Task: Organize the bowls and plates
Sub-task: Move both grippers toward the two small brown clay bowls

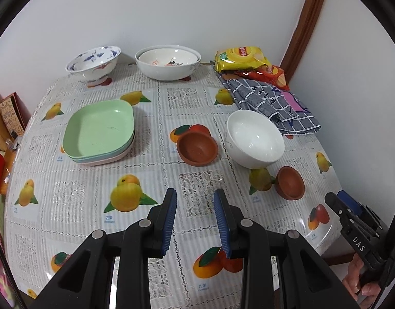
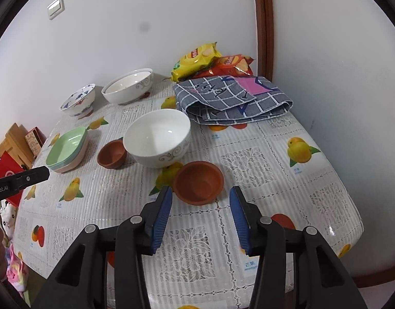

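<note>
Left tool (image 1: 195,221): jaws narrow, nothing between the pads, hanging over bare surface (image 1: 156,180). Right tool (image 2: 200,220): jaws about half open and empty; the near brown bowl (image 2: 198,181) sits just ahead of the fingertips, and I can't tell if the left fingertip touches its rim.

Second brown bowl (image 2: 112,153) sits just left of the white bowl (image 2: 157,140), mid-surface. Stack of square plates (image 1: 99,131), green on top, sits at left; lower plates show only as edges, so colours and count are unclear. Blue-patterned bowl (image 1: 94,63) and big white bowl (image 1: 168,61) stand at the back by the wall; the big one has another nested in it, mostly hidden. All bowls are upright, mouths up.

In the left view the right tool is cut off at the frame edge, with part of a hand (image 1: 362,280) showing.
</note>
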Motion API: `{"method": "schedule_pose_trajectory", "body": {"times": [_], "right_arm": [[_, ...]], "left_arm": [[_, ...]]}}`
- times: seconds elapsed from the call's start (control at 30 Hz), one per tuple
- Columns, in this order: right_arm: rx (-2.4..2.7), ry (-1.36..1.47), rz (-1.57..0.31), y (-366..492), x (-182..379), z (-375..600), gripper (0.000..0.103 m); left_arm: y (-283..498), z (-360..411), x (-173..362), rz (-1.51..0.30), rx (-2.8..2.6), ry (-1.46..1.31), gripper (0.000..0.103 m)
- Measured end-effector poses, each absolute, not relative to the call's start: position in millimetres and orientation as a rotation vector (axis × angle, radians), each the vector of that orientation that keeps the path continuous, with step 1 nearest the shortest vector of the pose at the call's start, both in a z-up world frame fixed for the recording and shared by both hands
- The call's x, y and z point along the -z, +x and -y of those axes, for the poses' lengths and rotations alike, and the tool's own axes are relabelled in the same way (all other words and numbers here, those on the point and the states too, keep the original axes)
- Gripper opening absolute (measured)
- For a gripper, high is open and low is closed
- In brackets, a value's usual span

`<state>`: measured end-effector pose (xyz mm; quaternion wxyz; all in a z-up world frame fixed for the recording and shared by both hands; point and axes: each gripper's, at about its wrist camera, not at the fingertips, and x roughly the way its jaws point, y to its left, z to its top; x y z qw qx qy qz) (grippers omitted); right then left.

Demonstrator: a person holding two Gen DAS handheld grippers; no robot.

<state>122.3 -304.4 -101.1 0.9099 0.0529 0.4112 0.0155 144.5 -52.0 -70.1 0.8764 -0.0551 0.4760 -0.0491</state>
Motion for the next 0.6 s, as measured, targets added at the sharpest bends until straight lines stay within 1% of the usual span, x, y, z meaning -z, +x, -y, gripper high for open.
{"method": "schedule_pose_trajectory", "body": {"times": [0.43, 0.53, 0.57, 0.6], "right_arm": [[0.023, 0.177, -0.838, 148, 120, 330, 0.047], [0.034, 0.195, -0.862, 158, 132, 335, 0.04], [0.033, 0.202, -0.877, 162, 138, 336, 0.036], [0.032, 0.207, -0.886, 166, 142, 337, 0.036]], "left_arm": [[185, 50, 103, -1.061, 0.094, -0.185, 0.028], [198, 51, 112, -1.072, 0.084, -0.193, 0.028], [203, 51, 116, -1.079, 0.08, -0.194, 0.028], [209, 52, 119, -1.084, 0.072, -0.194, 0.028]]}}
